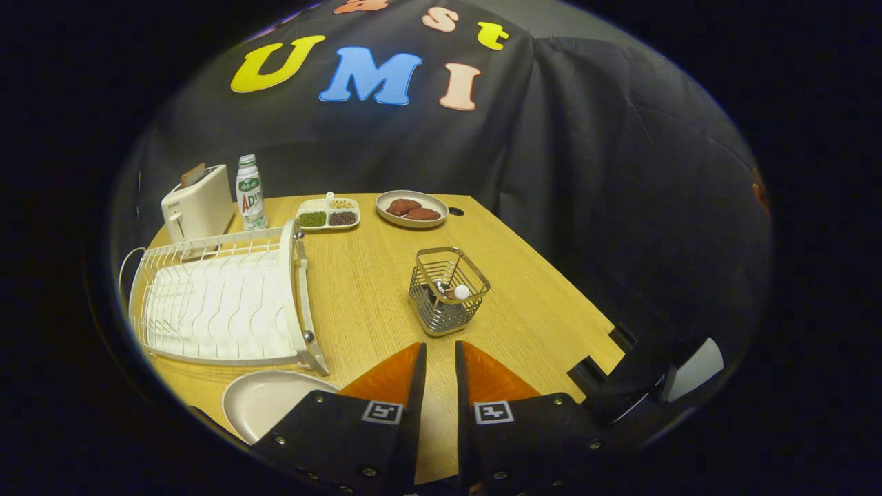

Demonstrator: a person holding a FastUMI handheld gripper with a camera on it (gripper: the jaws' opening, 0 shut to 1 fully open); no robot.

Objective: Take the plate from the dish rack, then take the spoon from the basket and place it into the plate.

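Observation:
A white plate [265, 399] lies flat on the wooden table, in front of the dish rack and just left of my left finger. The white wire dish rack [224, 303] stands beyond it with no dish in it. Ahead of my fingers stands a small metal wire basket [448, 291]; the spoon [460, 292] rests in it, with a rounded white end showing near the rim. My gripper [439, 358] hovers over the table short of the basket. Its orange fingers stand a narrow gap apart with nothing between them.
At the far side of the table [372, 296] are a white toaster [198, 204], a bottle [251, 193], a divided tray of food [328, 213] and a plate of brown patties [412, 208]. The table's right edge has notches [606, 358].

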